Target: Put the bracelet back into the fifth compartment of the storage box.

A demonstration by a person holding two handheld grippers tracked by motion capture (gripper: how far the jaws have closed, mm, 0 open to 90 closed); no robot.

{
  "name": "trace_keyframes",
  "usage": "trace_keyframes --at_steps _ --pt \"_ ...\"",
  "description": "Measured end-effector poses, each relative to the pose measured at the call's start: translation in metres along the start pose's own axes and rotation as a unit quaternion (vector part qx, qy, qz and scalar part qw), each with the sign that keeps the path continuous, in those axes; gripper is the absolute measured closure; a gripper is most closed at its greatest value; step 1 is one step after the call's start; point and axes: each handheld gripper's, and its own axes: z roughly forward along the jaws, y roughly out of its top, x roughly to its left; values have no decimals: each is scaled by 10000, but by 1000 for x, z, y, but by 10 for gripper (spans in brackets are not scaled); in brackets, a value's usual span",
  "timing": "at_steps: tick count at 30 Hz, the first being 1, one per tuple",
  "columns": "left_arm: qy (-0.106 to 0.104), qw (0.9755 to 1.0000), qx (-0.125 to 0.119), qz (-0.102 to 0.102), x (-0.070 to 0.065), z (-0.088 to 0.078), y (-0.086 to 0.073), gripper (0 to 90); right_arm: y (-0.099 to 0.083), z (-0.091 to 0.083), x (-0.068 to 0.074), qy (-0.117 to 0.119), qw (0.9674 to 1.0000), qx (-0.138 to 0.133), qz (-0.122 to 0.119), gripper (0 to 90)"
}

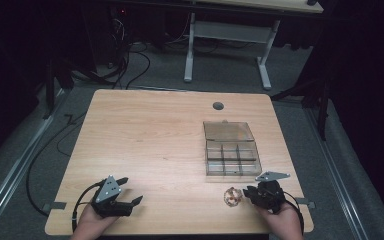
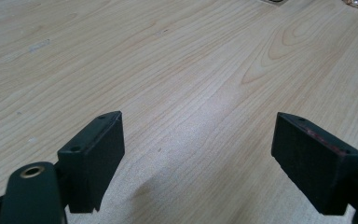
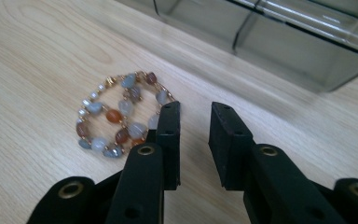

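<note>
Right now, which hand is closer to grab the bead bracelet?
The right. Its gripper sits just beside the bracelet, and in its own view the beads lie next to its narrowly parted fingers. The left gripper is far off across the table, open over bare wood.

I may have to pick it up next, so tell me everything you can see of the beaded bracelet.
The beaded bracelet is a coiled string of rounded grey, white and orange-brown beads with small gold spacers, like polished stone. It lies flat on the wooden table, near the front edge, just in front of the clear compartment box, apart from it. The right gripper sits beside it, jaws narrowly apart with nothing between them; one jaw overlaps its edge, contact unclear.
</note>
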Motion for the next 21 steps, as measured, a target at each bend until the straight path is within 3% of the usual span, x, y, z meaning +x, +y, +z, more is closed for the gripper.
trace_keyframes --at_steps 9,12,21 --pt "-9 10000 -57 20 -1 -1 -1 177 5 -5 -4 -184 9988 454 97 733" --pt "-15 10000 -75 36 -1 -1 -1 177 7 -6 -8 -176 9967 774 176 711" --pt "-48 9999 -67 72 -2 -1 -1 178 14 -6 -8 -136 9913 1302 152 694"
